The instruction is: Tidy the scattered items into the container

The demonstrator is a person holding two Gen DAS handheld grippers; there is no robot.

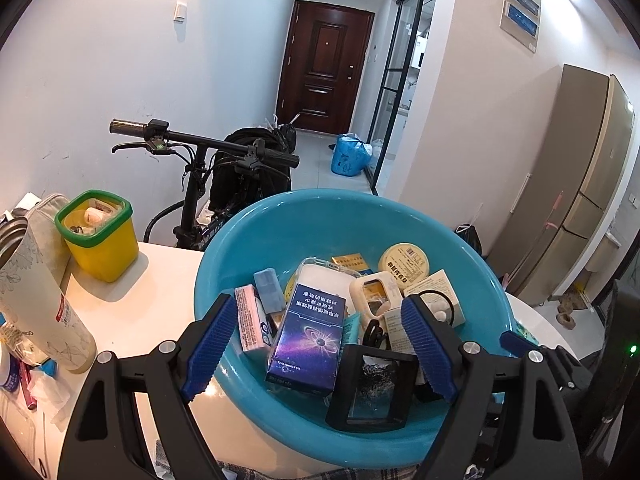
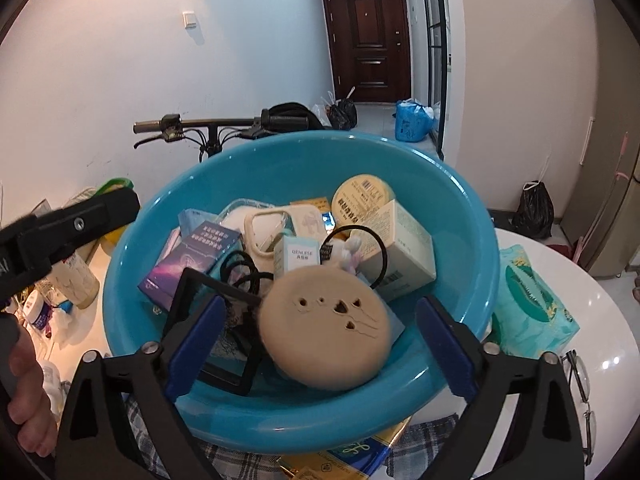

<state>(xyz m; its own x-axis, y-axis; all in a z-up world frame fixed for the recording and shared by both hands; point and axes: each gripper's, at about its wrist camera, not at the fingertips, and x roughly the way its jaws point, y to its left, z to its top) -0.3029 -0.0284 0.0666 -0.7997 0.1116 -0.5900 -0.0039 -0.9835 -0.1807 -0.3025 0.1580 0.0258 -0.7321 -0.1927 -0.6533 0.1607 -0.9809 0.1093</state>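
Observation:
A blue plastic basin stands on the white table, filled with several small items. Among them are a purple box, a black square frame, a round cream tin and black hair ties. My left gripper hovers open over the basin's near side, its pads clear of the purple box. My right gripper is open too. A tan round disc lies in the basin between its fingers, with a gap on each side.
A yellow tub with a green rim and a tall tumbler stand left of the basin. A teal tissue pack and glasses lie to its right. A checked cloth lies under the near rim. A bicycle is parked behind the table.

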